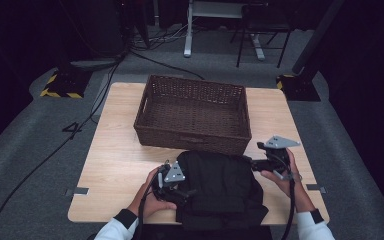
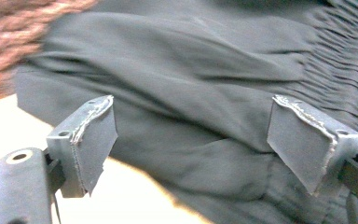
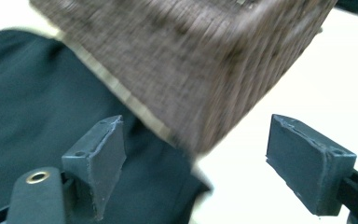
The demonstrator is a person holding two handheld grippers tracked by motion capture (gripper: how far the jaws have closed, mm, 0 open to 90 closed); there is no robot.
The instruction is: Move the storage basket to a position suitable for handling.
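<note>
Wooden tabletop point(image 1: 115, 160), and the black garment point(image 1: 220, 187) lies bunched just before the wicker basket point(image 1: 192, 112). Left gripper point(image 1: 177, 189) at its left edge, right gripper point(image 1: 260, 162) at its right corner; both spread, holding nothing.

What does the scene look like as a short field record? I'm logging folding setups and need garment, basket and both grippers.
garment: black folded garment, at the table's near edge
basket: brown wicker basket, behind the garment, nothing visible inside
table: light wooden table
left gripper: at the garment's left edge, fingers apart, nothing between them
right gripper: at the garment's far right corner, fingers apart, nothing gripped
</note>
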